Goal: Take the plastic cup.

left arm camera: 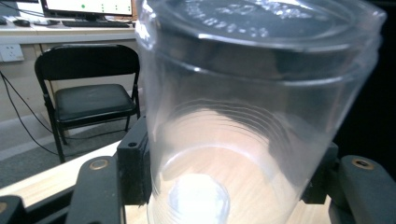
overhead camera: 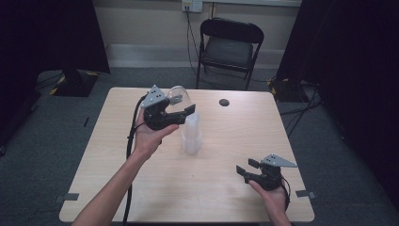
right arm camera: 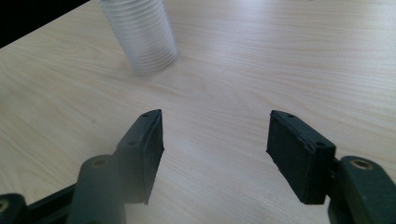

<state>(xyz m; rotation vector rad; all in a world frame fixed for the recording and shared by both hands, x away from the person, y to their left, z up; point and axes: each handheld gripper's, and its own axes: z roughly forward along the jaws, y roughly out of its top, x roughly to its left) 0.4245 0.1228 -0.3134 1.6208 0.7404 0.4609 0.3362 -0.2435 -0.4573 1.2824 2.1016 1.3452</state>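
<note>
Clear plastic cup (left arm camera: 252, 116), upside down, sits clamped in the raised left gripper (overhead camera: 181, 107) above the white cup stack (overhead camera: 191, 134); right gripper (right arm camera: 215, 154) rests low, gaping, empty.

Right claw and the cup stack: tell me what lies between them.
Bare tabletop lies between the right claw and the cup stack, as the right gripper view shows.

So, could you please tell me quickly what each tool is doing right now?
Left tool: shut on a clear plastic cup, lifted off the cup stack.
Right tool: open, holding nothing.
</note>
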